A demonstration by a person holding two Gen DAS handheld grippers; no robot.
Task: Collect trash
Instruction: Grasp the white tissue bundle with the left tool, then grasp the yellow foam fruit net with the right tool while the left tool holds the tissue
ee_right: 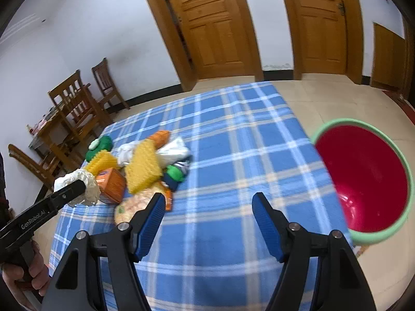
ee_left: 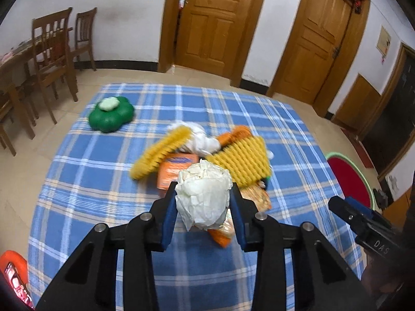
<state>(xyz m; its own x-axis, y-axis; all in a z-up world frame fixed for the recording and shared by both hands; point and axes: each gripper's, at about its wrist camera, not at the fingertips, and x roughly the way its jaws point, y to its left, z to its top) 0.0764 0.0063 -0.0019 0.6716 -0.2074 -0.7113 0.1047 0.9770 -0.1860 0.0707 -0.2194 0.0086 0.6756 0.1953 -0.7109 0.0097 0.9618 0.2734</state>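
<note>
The left gripper (ee_left: 203, 199) pinches a crumpled paper wad (ee_left: 203, 197) between its pads, lifted clear of the pile (ee_left: 207, 155) so it can travel; the right gripper (ee_right: 208, 207) hangs wide apart and empty over the blanket (ee_right: 233, 134); the red bin (ee_right: 363, 178) waits at its two o'clock, likely the wad's destination.

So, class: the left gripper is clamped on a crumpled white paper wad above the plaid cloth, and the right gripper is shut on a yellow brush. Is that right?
Not quite. The left gripper does clamp the paper wad above the plaid cloth, but the right gripper is open and holds nothing, as the right wrist view shows. The yellow brush lies in the pile.
</note>
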